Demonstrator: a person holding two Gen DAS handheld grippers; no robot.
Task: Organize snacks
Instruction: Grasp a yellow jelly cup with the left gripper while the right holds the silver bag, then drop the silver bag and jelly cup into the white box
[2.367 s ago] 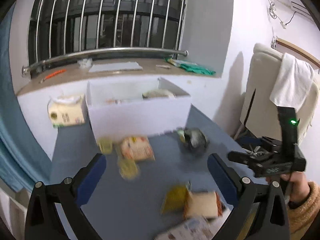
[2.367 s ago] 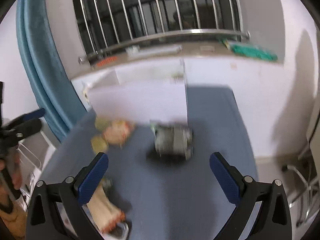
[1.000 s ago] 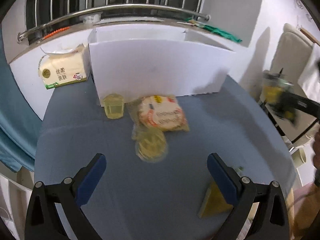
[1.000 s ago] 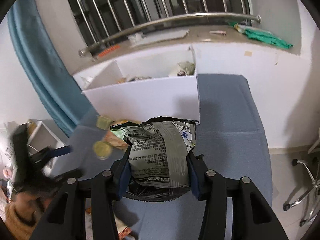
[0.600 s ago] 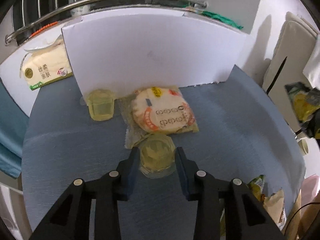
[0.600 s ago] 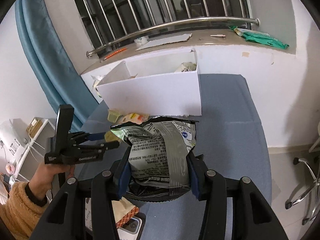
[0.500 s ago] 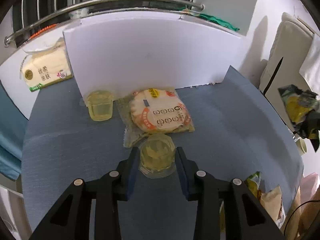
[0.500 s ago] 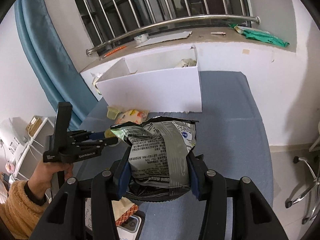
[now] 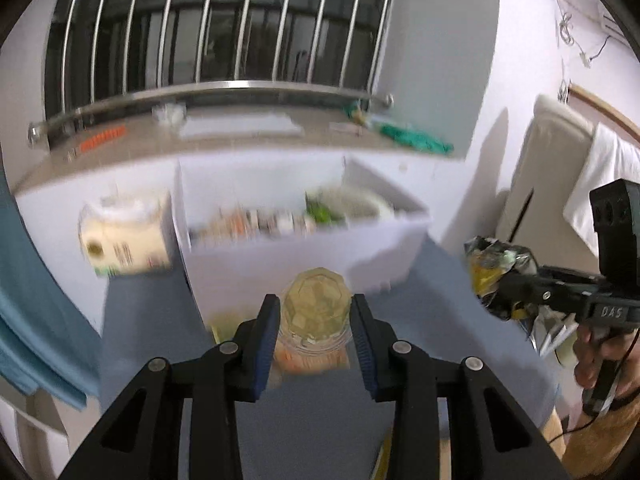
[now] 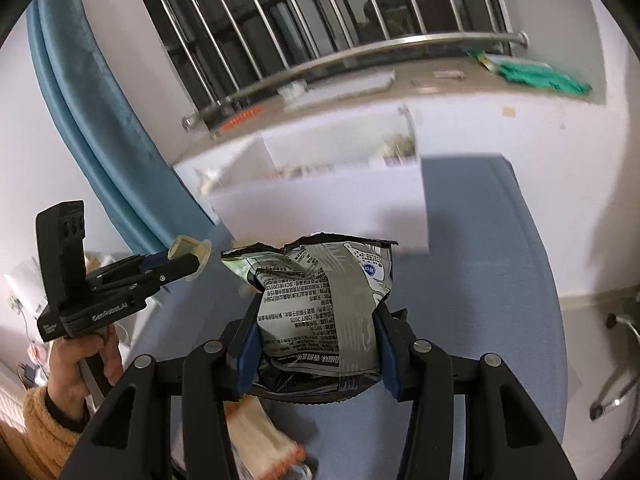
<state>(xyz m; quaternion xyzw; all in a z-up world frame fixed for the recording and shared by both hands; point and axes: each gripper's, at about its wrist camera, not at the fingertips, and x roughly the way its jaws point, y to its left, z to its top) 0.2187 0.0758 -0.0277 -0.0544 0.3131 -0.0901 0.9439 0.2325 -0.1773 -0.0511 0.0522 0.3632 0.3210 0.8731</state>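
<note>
**Both hand-held grippers carry snacks above the desk**

The left hand-held gripper (image 9: pixel 314 316) pinches a yellowish jelly cup (image 9: pixel 315 312) between its blue pads, lifted above the blue desk (image 9: pixel 152 320). In the right wrist view the cup (image 10: pixel 189 254) lies on its side, its wide rim pointing toward the white box (image 10: pixel 332 204).

The right hand-held gripper (image 10: pixel 318 350) is clamped on a grey chip bag (image 10: pixel 320 304). The bag's long axis runs forward along the fingers, its crimped end pointing at the box. The print on it reads upside down.

The box stands at the desk's far edge, open on top, with blurred packets inside. A tissue pack (image 9: pixel 124 240) sits just left of it.
</note>
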